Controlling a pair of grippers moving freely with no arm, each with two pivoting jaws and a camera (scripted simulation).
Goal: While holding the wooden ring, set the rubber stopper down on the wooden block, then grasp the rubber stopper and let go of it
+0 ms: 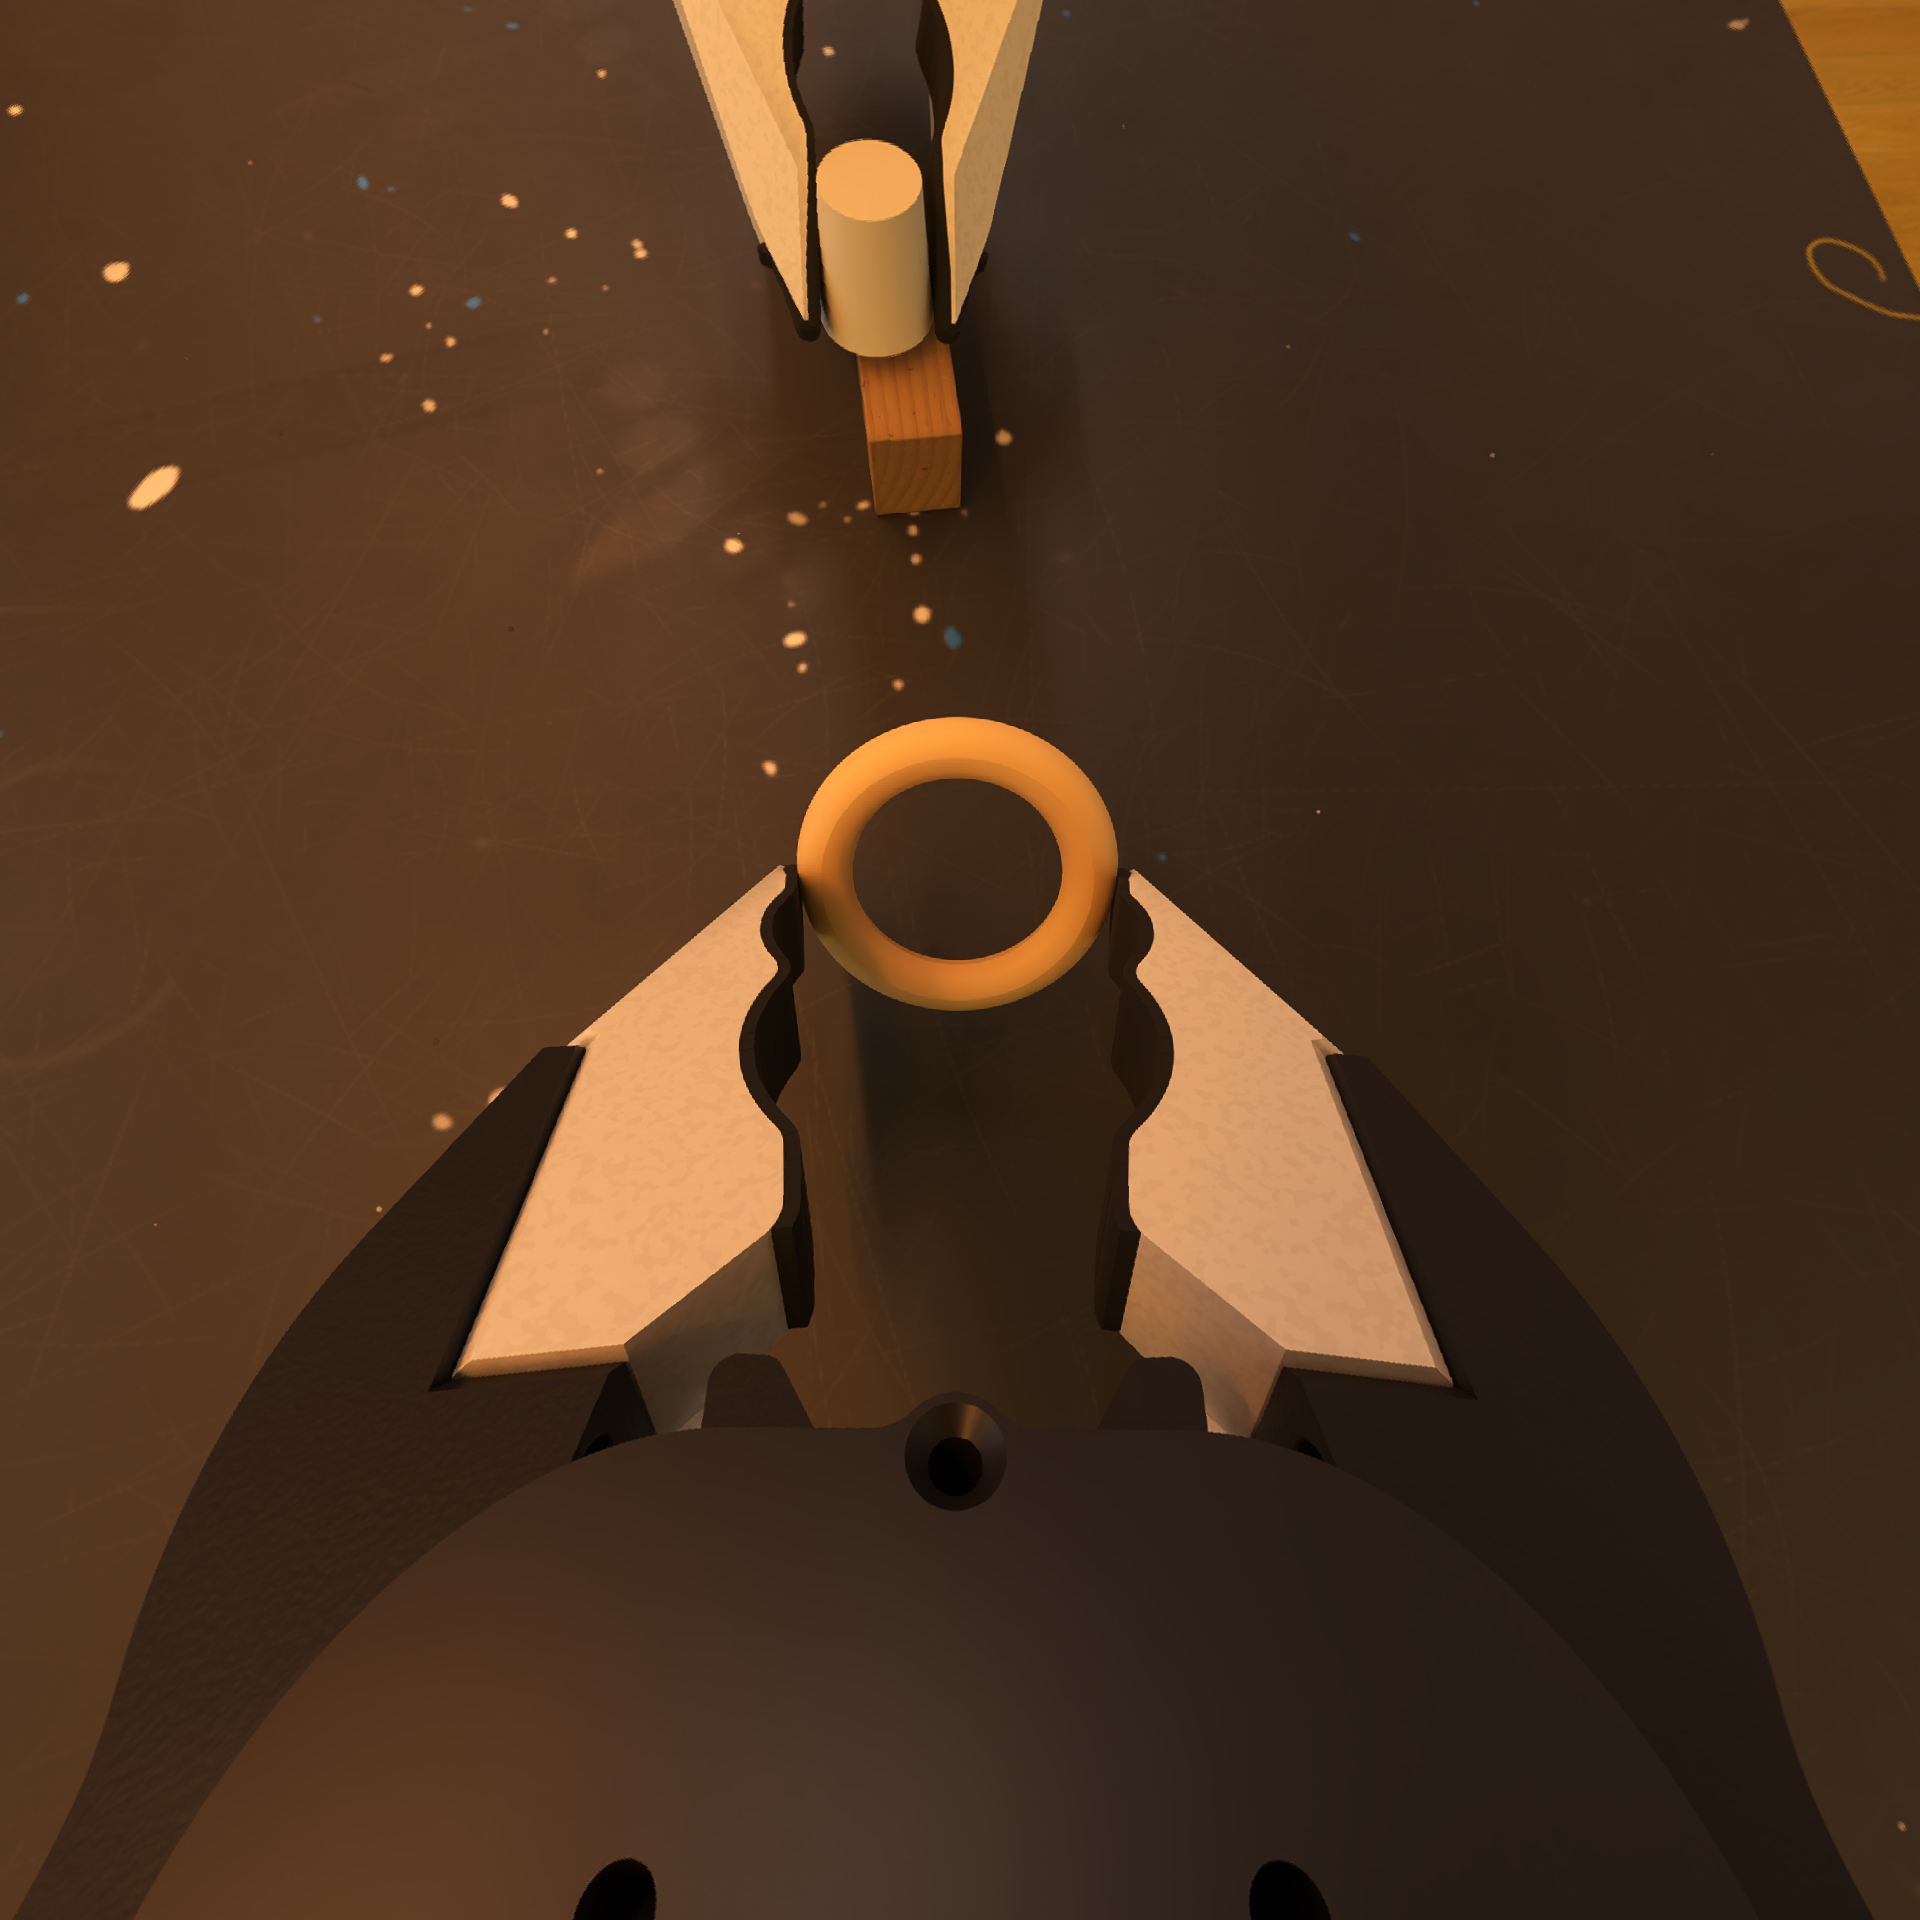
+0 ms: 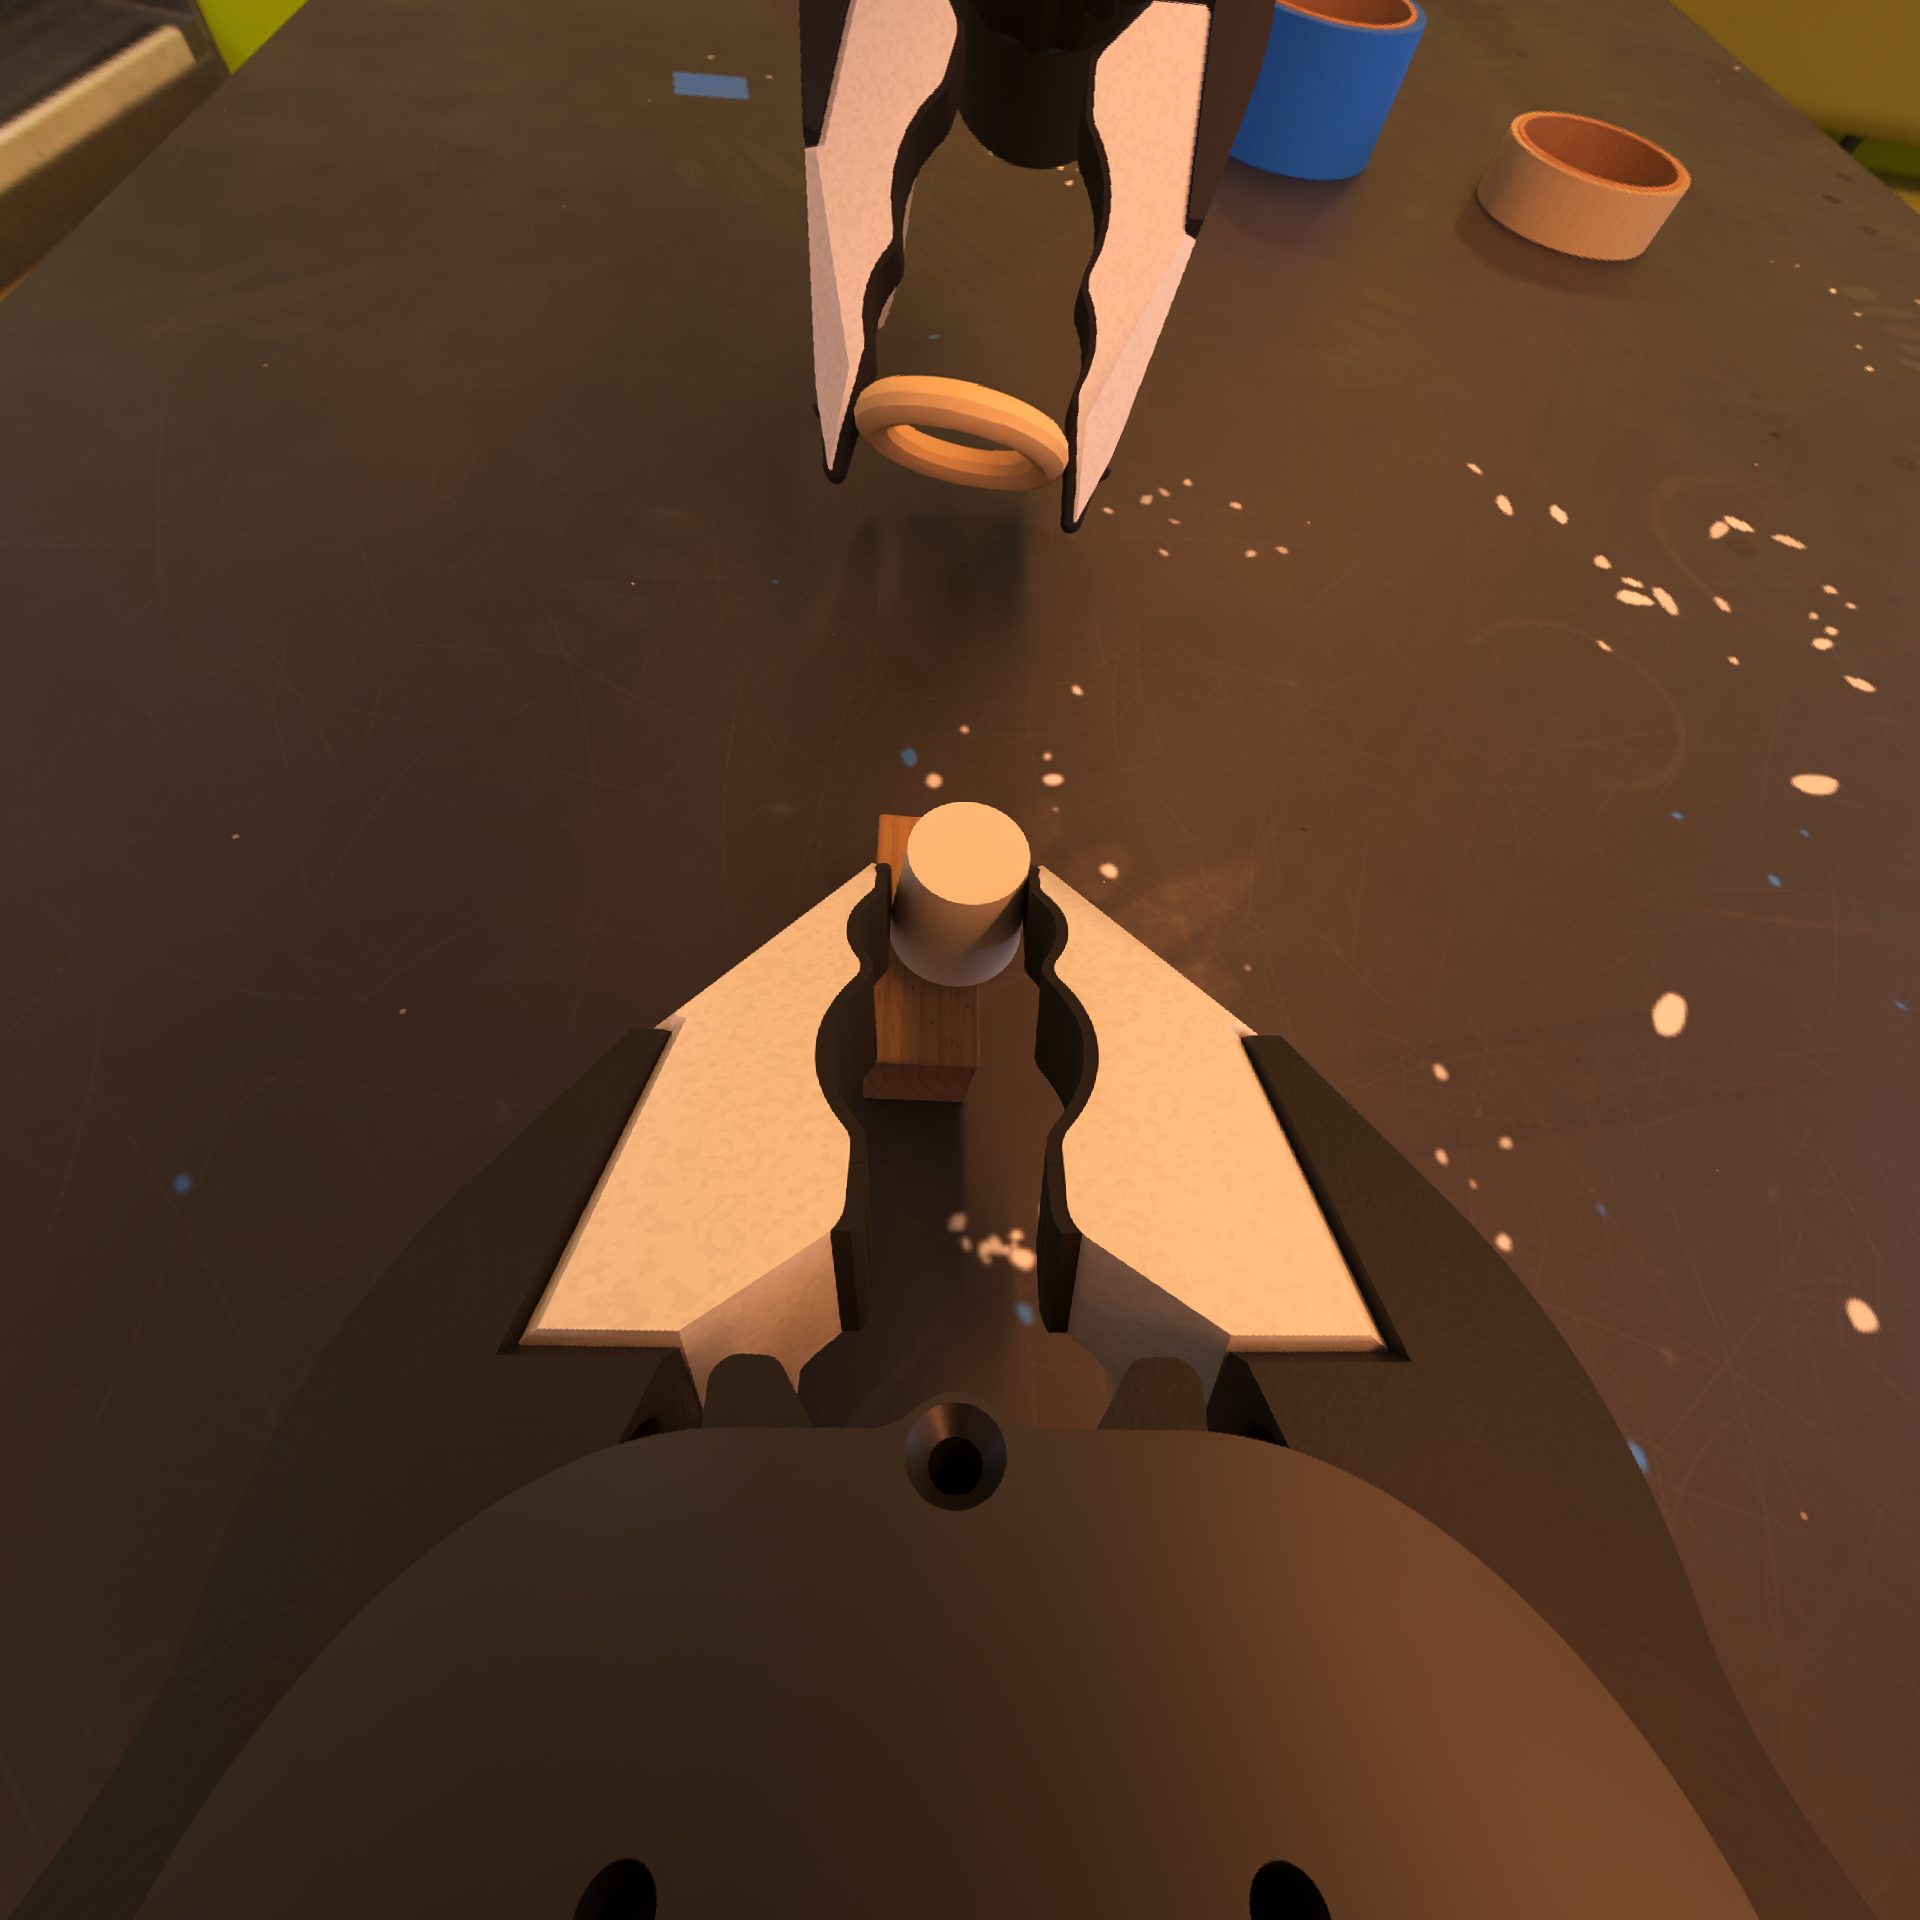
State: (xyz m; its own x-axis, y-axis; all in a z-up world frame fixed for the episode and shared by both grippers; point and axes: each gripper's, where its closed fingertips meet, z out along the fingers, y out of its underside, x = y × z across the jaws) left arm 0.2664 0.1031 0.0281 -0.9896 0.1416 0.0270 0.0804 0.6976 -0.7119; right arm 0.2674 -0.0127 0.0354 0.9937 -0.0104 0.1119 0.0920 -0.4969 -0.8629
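Observation:
My left gripper (image 1: 958,873) is shut on the wooden ring (image 1: 956,748) and holds it flat above the dark table. Both also show in the right wrist view, the gripper (image 2: 953,499) gripping the ring (image 2: 961,400) by its sides. My right gripper (image 2: 958,871) is shut on the pale cylindrical rubber stopper (image 2: 961,904), held upright right over the small wooden block (image 2: 925,1029). From the left wrist view, the right gripper (image 1: 876,332) holds the stopper (image 1: 871,244) with its base at the block's (image 1: 914,457) top. I cannot tell if they touch.
A blue tape roll (image 2: 1325,94) and a tan roll (image 2: 1584,187) stand on the table behind the left gripper. The dark tabletop (image 2: 416,623) is flecked with pale paint spots. The table's edge (image 1: 1860,135) shows at the far right of the left wrist view.

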